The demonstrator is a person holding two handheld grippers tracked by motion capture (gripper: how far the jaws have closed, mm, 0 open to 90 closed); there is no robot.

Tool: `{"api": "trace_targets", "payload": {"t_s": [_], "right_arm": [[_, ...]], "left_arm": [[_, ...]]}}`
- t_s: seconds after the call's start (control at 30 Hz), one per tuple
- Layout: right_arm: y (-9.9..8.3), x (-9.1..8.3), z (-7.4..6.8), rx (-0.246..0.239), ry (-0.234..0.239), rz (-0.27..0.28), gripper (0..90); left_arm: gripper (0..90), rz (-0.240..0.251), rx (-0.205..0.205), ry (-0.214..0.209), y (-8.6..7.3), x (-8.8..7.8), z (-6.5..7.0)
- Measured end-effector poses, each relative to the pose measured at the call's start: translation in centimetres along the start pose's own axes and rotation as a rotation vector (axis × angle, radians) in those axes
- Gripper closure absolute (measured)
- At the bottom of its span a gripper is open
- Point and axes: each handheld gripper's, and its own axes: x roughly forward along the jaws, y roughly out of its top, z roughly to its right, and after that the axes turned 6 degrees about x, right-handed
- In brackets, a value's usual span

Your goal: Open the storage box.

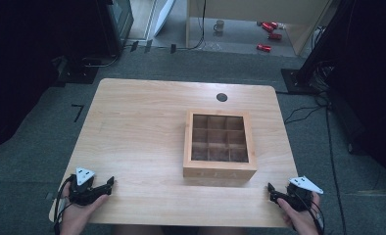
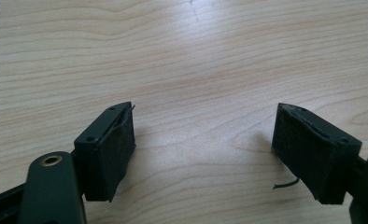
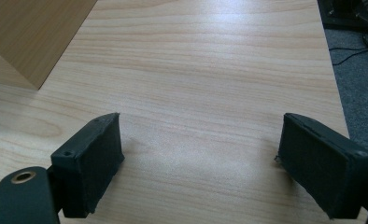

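Wooden box (image 1: 219, 169) near the middle of the light wooden table (image 1: 137, 127), a little toward the right side. Lid with a dark window, divided in nine square compartments. On the front wall, faint pale letters, too small to read. Small black round disc (image 1: 222, 97) on the table behind the box, apart from it.

Left gripper (image 1: 105, 186) at the near left corner of the table, jaws wide apart, nothing between, only bare wood under them. Right gripper (image 1: 273, 192) at the near right corner, jaws also wide apart and empty. Corner of the box (image 3: 28, 42) seen at upper left in the right gripper view, well apart from the jaws. Both grippers far from the box.
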Motion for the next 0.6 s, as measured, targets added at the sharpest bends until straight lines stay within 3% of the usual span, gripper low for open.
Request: {"api": "trace_targets", "payload": {"t_s": [0.13, 0.2, 0.47, 0.6], "right_arm": [[0.0, 0.0, 0.0, -0.002, 0.001, 0.000, 13.3], [0.0, 0.0, 0.0, -0.002, 0.001, 0.001, 13.3], [0.0, 0.0, 0.0, -0.007, 0.002, 0.000, 13.3], [0.1, -0.1, 0.2, 0.003, -0.002, -0.006, 13.7]], "left_arm": [[21.8, 0.012, 0.009, 0.006, 0.3, -0.2, 0.5], [21.7, 0.032, -0.007, -0.024, 0.9, -0.3, 1.1], [21.9, 0.085, -0.017, -0.065, 2.5, -0.8, 2.9], [22.0, 0.096, 0.009, -0.082, 3.2, -0.9, 4.1]]}}
